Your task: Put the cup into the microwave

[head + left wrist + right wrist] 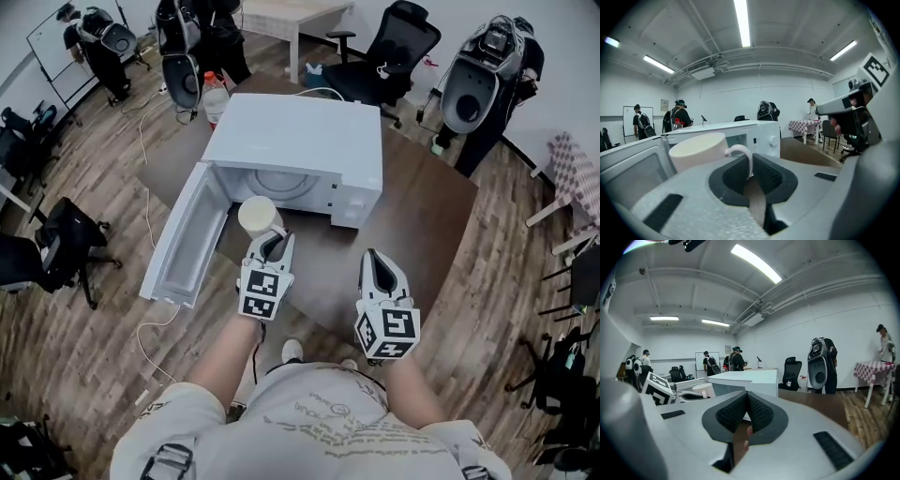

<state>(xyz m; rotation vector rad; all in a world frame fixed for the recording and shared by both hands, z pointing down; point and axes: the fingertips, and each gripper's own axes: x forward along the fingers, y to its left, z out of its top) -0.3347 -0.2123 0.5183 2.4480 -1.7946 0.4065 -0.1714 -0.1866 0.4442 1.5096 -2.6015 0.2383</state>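
A cream cup (257, 216) hangs just in front of the open cavity of the white microwave (305, 131). My left gripper (271, 243) is shut on its handle. In the left gripper view the cup (696, 151) sits to the left of the jaws, with the handle (742, 151) pinched where the left gripper (750, 171) closes. The microwave door (184, 240) swings out to the left. To the right, my right gripper (374, 259) hovers over the brown table (427, 202), shut and holding nothing. The right gripper (746, 411) shows its pads pressed together, with the cup (704, 390) off to its left.
A bottle with a red cap (215, 94) stands behind the microwave's left corner. Black office chairs (389, 47) and standing people ring the table. A white cable (155, 328) trails on the wooden floor under the door.
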